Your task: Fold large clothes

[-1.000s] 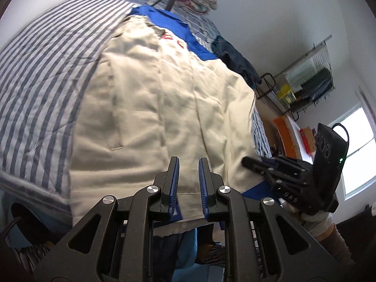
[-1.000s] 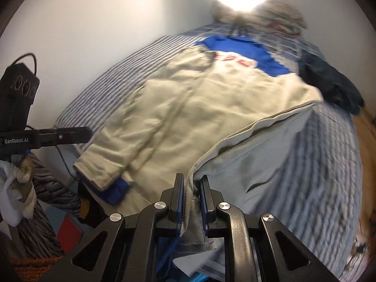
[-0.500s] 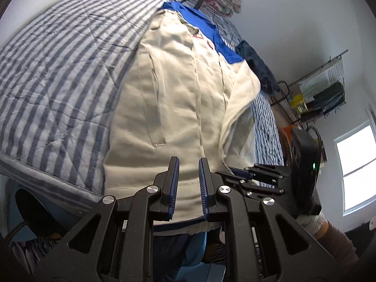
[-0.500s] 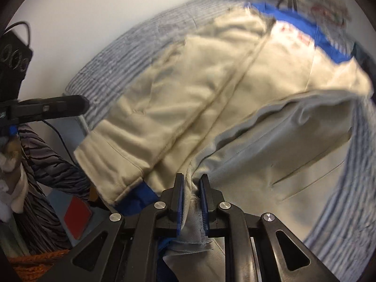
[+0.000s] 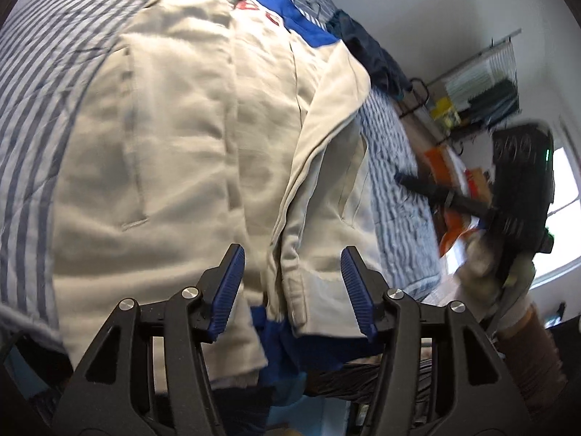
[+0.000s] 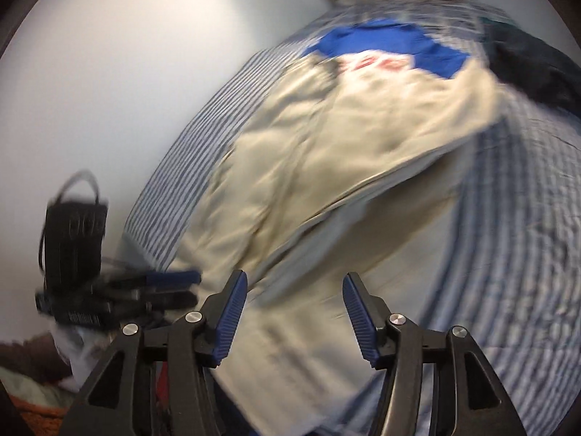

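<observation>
My left gripper (image 5: pixel 292 290) points down at the near hem of the large cream cotton jacket with a blue collar and red lettering (image 5: pixel 189 138); its jaws are opening, the ribbed blue pads (image 5: pixel 228 290) standing well apart, and though the folded-over front edge of the jacket lies in the gap below them, neither pad presses on cloth, so I have hold of nothing there. The jacket lies spread on the blue-and-white striped quilt (image 5: pixel 40 101) of the bed, collar at the far end, hem at the near edge where a strip of blue lining shows; its right-hand panel is laid over toward the middle, making a long lengthwise fold. My right gripper (image 6: pixel 295 309) is opening too, its pads clear of the fabric (this view is blurred, so fine detail is lost); the cream jacket runs beneath and between the spread fingers without being pinched. From the left wrist view the right gripper appears off to the side over the quilt, apart from the jacket. A dark navy garment (image 5: pixel 374 54) lies crumpled by the jacket's far shoulder; a wire rack (image 5: pixel 483 83) hangs on the white wall beyond.
</observation>
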Motion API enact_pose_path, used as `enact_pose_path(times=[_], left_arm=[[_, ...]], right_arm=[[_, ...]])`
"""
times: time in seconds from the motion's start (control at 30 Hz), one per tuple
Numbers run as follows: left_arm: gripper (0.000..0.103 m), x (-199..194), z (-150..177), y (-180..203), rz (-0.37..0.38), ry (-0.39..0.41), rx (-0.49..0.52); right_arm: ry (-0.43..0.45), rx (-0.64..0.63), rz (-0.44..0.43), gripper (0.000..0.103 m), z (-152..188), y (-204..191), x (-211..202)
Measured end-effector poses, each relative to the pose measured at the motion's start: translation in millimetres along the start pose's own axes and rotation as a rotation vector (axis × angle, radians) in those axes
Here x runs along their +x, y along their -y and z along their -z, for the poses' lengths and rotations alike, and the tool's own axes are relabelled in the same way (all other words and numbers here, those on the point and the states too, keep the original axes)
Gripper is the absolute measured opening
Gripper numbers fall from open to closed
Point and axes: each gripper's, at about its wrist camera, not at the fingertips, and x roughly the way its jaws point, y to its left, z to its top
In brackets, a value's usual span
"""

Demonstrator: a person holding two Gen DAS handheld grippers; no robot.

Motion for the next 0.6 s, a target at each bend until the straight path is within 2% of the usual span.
enact_pose_path(times=[0.07,0.2,0.47,0.6], left_arm=[[0.056,9,-3,4,-0.031,-0.007,0.031],[0.056,23,-6,3,-0.043,-0.033,0.045],[0.056,47,-10,1,-0.051,-0.083,0.084],[0.056,52,-13,-5,-0.023,-0.099,0.058]], right_arm=[[0.04,0.049,0.018,0.058,-13,22,-7],[0.099,0.096,0.062,0.071,-39,55,-8],[0.182,0.245,0.095,0.071,-89,131,9],[0.219,0.337,0.092,0.071,-109,167,22]])
